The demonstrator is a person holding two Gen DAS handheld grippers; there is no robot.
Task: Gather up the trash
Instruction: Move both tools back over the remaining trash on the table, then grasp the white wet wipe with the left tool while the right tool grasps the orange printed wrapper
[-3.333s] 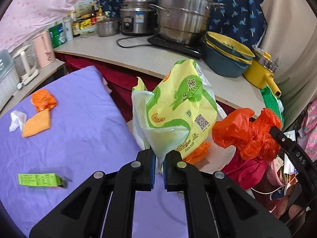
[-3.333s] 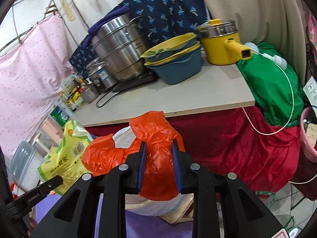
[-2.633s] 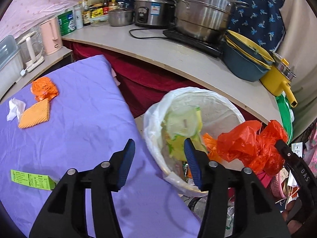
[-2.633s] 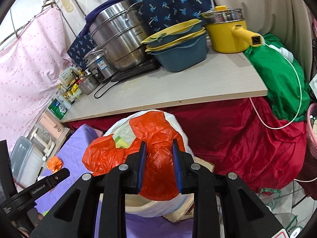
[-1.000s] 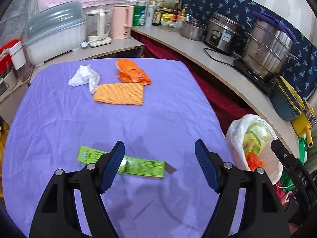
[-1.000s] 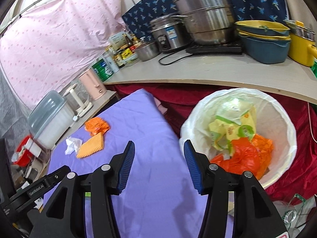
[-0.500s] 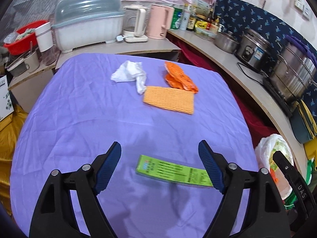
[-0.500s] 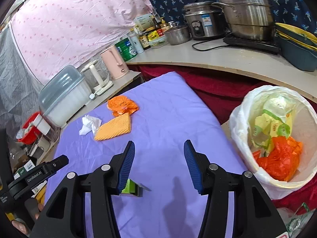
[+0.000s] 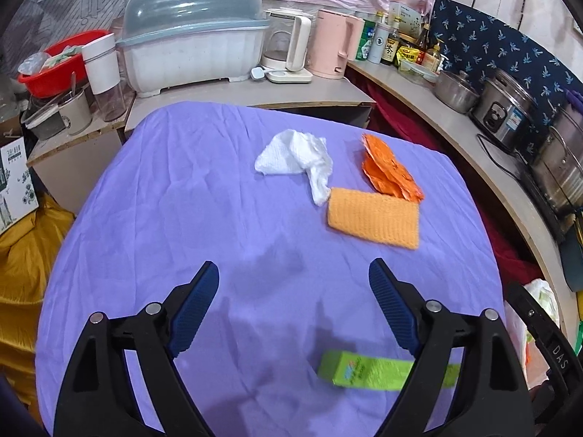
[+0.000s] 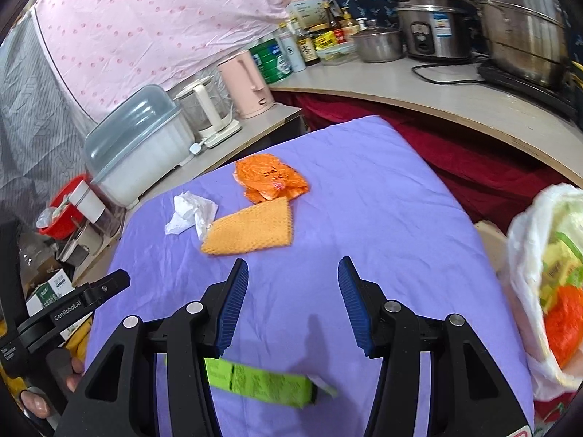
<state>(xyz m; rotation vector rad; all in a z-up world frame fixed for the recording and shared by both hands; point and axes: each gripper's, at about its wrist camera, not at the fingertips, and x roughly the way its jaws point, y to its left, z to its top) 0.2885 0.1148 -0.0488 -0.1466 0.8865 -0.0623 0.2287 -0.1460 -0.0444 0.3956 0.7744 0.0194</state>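
Across the purple-covered desk (image 9: pixel 182 200) I see a white tissue (image 9: pixel 295 156), an orange wrapper (image 9: pixel 390 171), an orange sponge cloth (image 9: pixel 373 216) and a green box (image 9: pixel 360 369); kitchenware lines the counter (image 10: pixel 419 87). My left tool (image 9: pixel 293 284) has just been spreading, empty. My right tool (image 10: pixel 291 273) is spread, empty; its red bag now lies in the lined trash bin (image 10: pixel 524 255).

Purple cloth (image 9: pixel 182 200), white tissue (image 9: pixel 295 154), orange wrapper (image 9: pixel 388 171), light orange sponge (image 9: pixel 373 216), green box (image 9: pixel 359 369), pink dotted curtain (image 10: pixel 145 29).
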